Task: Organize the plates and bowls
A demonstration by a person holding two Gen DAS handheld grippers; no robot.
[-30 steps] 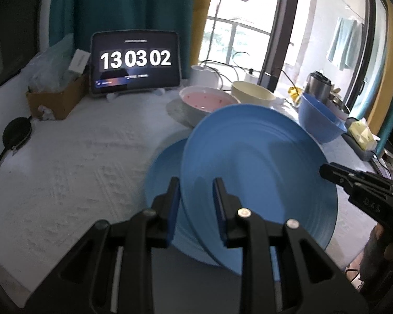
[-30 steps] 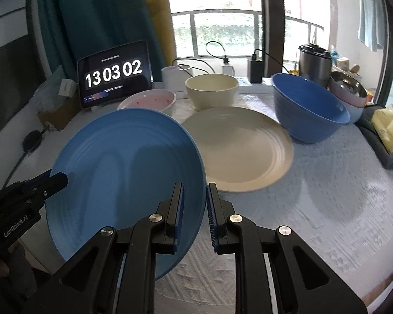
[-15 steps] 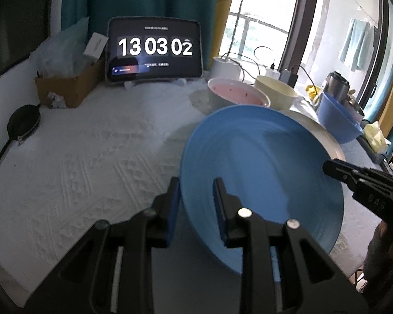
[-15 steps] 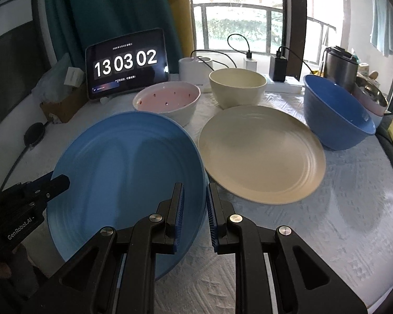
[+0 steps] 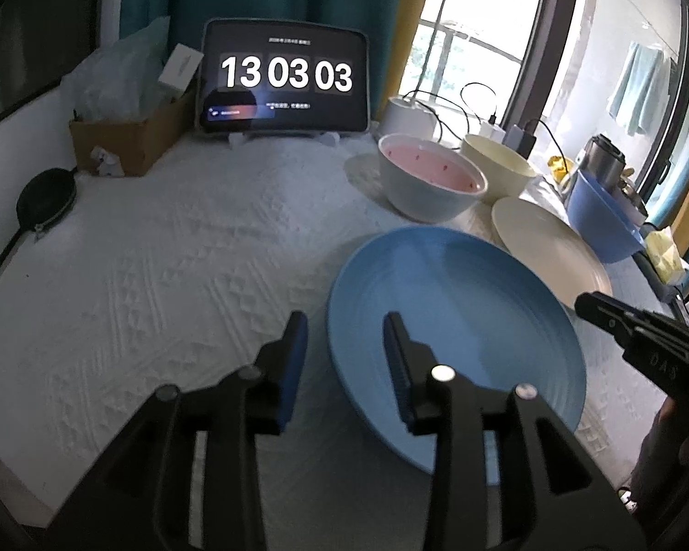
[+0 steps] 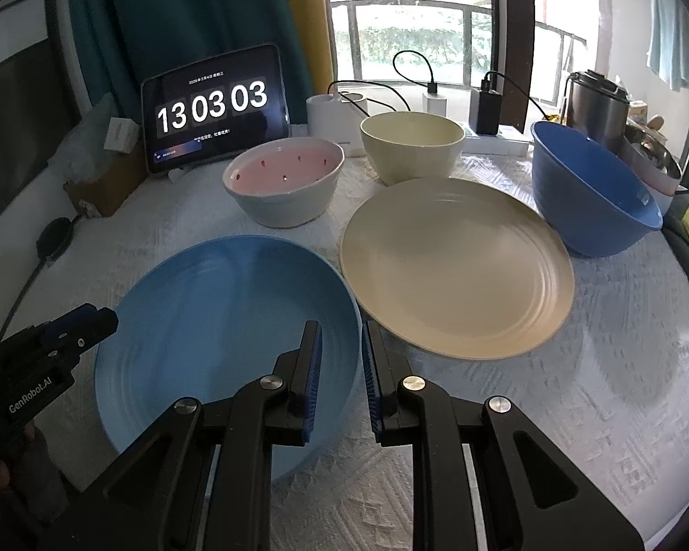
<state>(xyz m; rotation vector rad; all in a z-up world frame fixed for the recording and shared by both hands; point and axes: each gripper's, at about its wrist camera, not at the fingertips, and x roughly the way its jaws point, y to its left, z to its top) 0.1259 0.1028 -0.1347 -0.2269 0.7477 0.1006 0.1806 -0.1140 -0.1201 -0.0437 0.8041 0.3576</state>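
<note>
A blue plate lies flat on the white cloth. My left gripper is open, with the plate's left rim between its fingers. My right gripper is slightly open, its fingers either side of the plate's right rim. A cream plate lies to the right of it. Behind stand a pink bowl, a cream bowl and a large blue bowl.
A tablet clock stands at the back. A cardboard box and a black pouch are at the left. A white charger with cables, a metal pot and a yellow pack sit at the back right.
The blue plate came down from a tilted hold to lie flat on the cloth. Both grippers opened and let go of its rim.
</note>
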